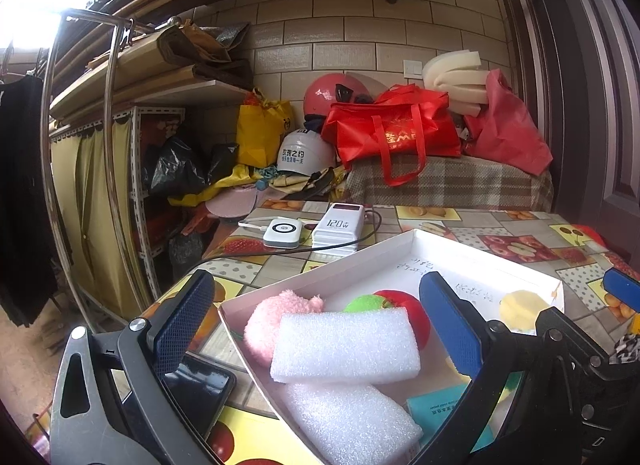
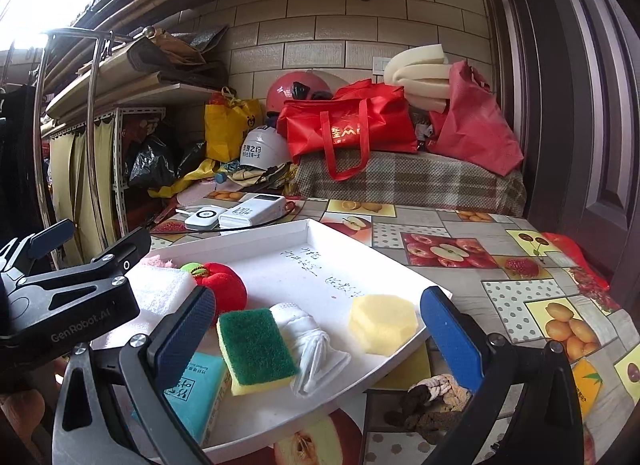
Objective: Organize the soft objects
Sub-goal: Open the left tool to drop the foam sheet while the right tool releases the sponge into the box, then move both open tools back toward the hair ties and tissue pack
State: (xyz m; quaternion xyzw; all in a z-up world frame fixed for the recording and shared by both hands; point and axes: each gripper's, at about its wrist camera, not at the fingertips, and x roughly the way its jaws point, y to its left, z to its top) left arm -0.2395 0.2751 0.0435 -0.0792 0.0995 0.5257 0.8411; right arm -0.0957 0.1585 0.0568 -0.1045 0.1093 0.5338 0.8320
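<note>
White tray (image 2: 384,265) holds foam blocks (image 1: 346,347), scrub sponge (image 2: 254,349), plush apple (image 2: 226,285); both grippers wide apart, empty.

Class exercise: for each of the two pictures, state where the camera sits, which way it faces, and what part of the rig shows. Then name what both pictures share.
Left wrist: sits on the left hand-held gripper, facing forward over the white tray's left end; its two blue fingers stand open, and the right hand-held gripper shows at right.
Right wrist: sits on the right hand-held gripper, facing the tray's right end; its fingers stand open, and the left hand-held gripper shows at left.
Shared: tray, red apple toy, yellow sponge, power bank.
</note>
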